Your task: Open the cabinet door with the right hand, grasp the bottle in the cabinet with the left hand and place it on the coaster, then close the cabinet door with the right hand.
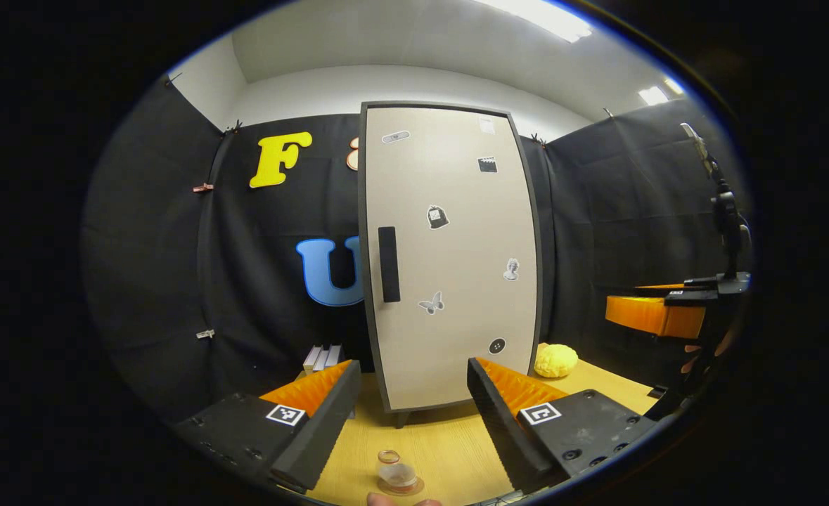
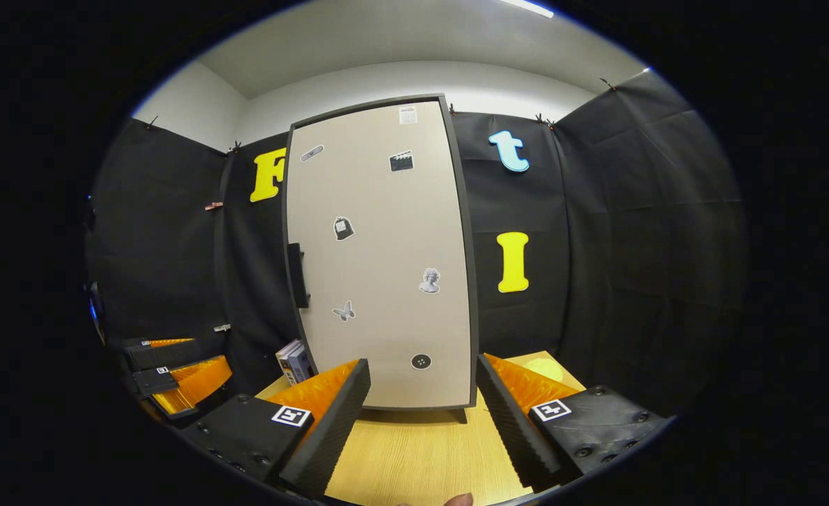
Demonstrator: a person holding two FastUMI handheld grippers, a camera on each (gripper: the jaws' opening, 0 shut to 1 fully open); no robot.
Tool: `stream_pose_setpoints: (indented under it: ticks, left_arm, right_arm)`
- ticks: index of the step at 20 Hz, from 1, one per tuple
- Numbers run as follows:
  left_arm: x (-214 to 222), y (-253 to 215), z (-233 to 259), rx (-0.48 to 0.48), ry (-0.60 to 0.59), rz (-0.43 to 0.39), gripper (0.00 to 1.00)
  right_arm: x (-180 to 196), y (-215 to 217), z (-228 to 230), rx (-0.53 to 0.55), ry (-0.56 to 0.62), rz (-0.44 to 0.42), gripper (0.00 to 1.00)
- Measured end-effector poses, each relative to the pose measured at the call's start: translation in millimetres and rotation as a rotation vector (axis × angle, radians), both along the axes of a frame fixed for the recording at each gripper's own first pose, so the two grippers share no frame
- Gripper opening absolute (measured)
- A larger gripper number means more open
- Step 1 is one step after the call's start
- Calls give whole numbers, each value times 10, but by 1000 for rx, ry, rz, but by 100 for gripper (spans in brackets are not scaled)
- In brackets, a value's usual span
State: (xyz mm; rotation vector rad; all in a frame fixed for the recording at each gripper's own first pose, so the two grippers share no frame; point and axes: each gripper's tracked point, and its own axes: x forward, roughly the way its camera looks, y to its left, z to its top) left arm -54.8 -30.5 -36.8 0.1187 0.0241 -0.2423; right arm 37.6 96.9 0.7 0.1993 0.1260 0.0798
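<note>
The tall beige cabinet [image 1: 449,253] stands on the wooden table with its door shut; the dark handle [image 1: 388,264] is on the door's left side. A small clear bottle [image 1: 394,469] rests on a round brown coaster [image 1: 414,486] at the table's near edge, below and between my left gripper's fingers. My left gripper [image 1: 412,365] is open and holds nothing. In the right gripper view the same cabinet [image 2: 386,253] and its handle [image 2: 298,275] face my right gripper [image 2: 423,362], which is open and empty, a short way back from the door.
A yellow soft lump [image 1: 555,360] lies right of the cabinet. Several books [image 2: 294,362] stand to its left. My right gripper [image 1: 657,315] appears at the right of the left gripper view, and my left gripper [image 2: 175,376] at the far left of the right gripper view.
</note>
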Motion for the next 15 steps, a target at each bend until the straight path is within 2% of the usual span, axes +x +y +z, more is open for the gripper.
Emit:
stream_pose_setpoints:
  ticks: [15]
  left_arm:
    - [33, 38, 6, 7, -6, 1, 95]
  right_arm:
    - [38, 25, -7, 0, 1, 2, 98]
